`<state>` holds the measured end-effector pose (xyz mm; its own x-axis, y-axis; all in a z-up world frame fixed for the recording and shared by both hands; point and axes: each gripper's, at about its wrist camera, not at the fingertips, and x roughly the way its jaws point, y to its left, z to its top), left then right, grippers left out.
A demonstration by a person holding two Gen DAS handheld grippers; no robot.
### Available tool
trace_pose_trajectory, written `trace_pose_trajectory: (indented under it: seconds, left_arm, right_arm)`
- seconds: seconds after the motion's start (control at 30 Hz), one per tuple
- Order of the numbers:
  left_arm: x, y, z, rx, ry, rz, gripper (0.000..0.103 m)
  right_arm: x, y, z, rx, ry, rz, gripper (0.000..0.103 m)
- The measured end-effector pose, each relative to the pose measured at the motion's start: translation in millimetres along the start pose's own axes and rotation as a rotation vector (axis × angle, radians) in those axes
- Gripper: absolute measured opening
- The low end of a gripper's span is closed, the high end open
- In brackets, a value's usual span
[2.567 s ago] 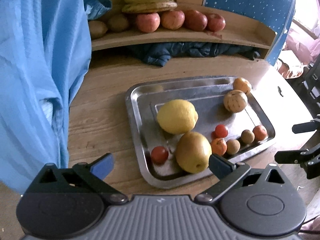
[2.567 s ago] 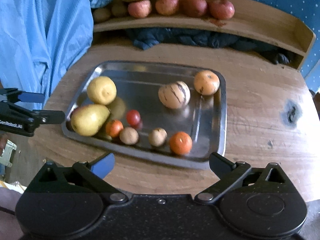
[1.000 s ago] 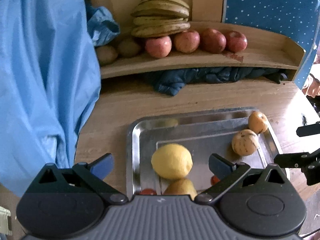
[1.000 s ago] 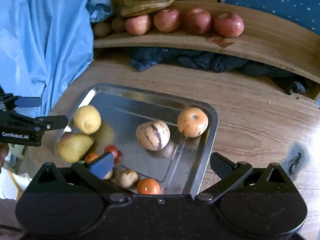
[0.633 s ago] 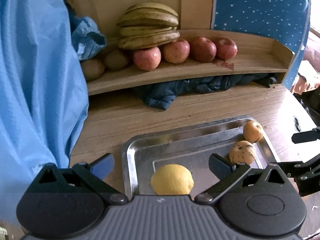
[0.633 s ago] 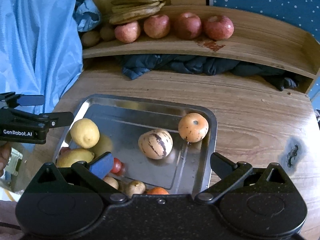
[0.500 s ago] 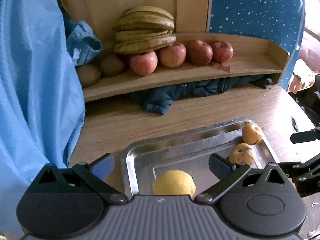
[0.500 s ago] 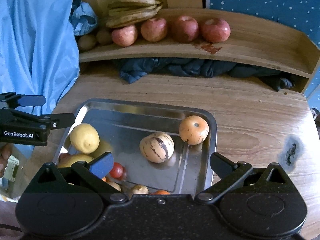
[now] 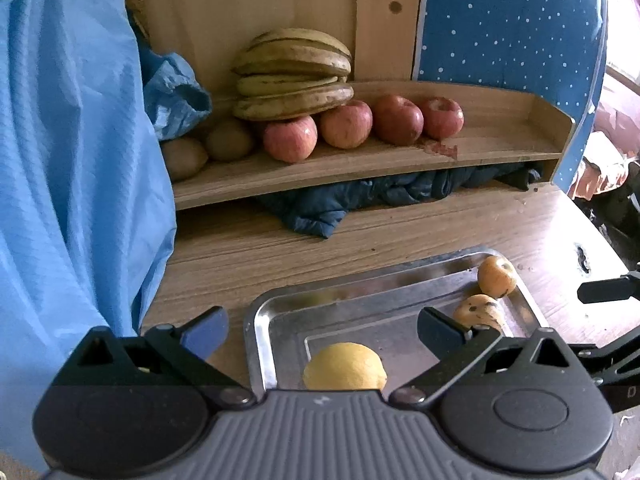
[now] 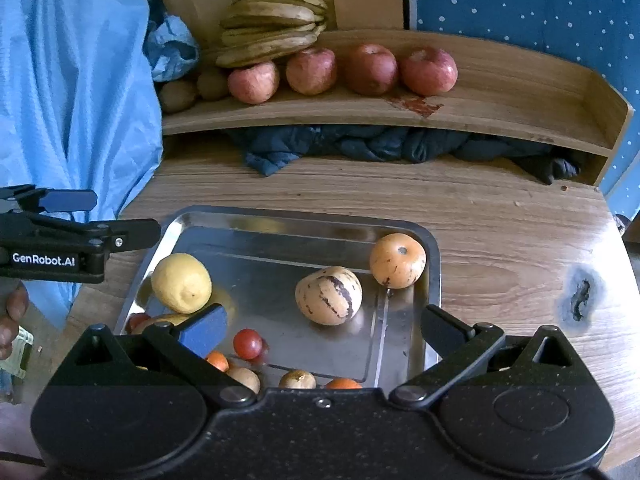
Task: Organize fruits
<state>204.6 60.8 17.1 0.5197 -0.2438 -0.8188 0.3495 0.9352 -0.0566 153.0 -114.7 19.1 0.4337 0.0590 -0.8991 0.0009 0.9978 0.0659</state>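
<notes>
A steel tray (image 10: 434, 272) on the wooden table holds a yellow lemon (image 10: 181, 283), a striped melon-like fruit (image 10: 328, 295), an orange persimmon (image 10: 397, 260), a red cherry tomato (image 10: 247, 343) and several small fruits at its near edge. The same tray (image 9: 256, 320), lemon (image 9: 345, 367) and persimmon (image 9: 496, 276) show in the left wrist view. My left gripper (image 9: 322, 326) is open over the tray's near left side, holding nothing. My right gripper (image 10: 324, 326) is open above the tray's near edge, also holding nothing. The left gripper (image 10: 86, 220) appears at the left of the right wrist view.
A wooden shelf (image 9: 500, 152) behind the tray carries bananas (image 9: 292, 80), several red apples (image 9: 346, 122) and brown kiwis (image 9: 230, 144). Dark blue cloth (image 9: 360, 200) is stuffed under it. Light blue fabric (image 9: 60, 200) hangs at the left. A dark burn mark (image 10: 580, 300) lies right of the tray.
Both grippers have pulled back and tilted up, so the shelf fills more of each view and the tray has slid toward the bottom. Both stay open.
</notes>
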Motion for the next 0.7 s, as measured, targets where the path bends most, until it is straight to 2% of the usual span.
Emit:
trace_pose_trajectory:
  seconds: [0.37,0.7]
  left_arm:
    - [-40,-25,-22,-0.081,-0.024,0.081,0.103]
    - [-81,-52,-53,-0.213,-0.084,0.173,0.103]
  right_arm:
    - [-31,-8,-17,-0.052,-0.035,0.052,0.102]
    - [-66,-17,-40,-0.085,-0.11,0.078,0.102]
